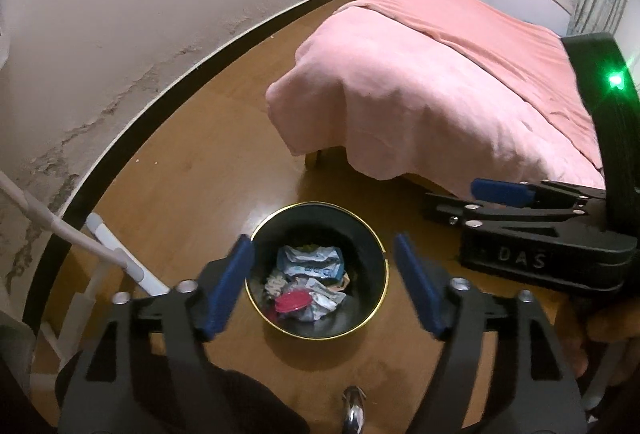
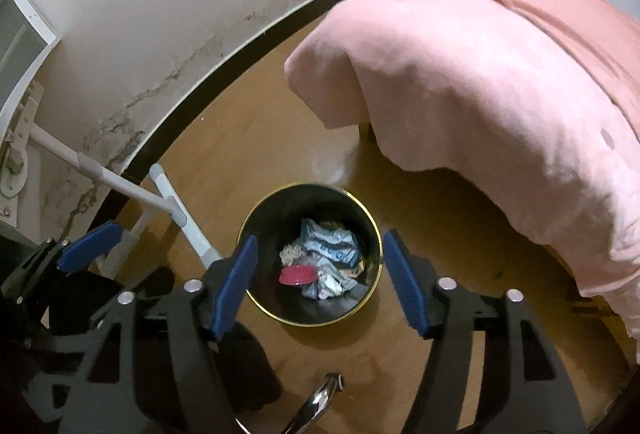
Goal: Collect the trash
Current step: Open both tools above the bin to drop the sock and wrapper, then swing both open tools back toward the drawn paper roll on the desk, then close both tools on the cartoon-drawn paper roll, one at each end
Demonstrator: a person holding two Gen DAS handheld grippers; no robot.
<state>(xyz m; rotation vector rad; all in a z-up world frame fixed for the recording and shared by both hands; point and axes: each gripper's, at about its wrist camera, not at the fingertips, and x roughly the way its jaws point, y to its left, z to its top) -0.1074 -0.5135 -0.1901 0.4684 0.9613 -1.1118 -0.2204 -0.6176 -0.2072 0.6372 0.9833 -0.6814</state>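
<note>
- Above the black bin (image 1: 362,234), left claw (image 1: 324,282) and right claw (image 2: 316,284): both spread wide, empty.
- Bin contents: crumpled wrappers (image 1: 310,262), red lid (image 1: 292,302).

Dim warm light, fisheye-bent edges, soft blur

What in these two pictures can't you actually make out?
- Trash in the bin: crumpled, print unreadable, both views.
- Bin's outside: hidden, seen from above.
- Under the bed: blanket hides it, both views.
- Shiny metal piece: cut off by the bottom edge.
</note>
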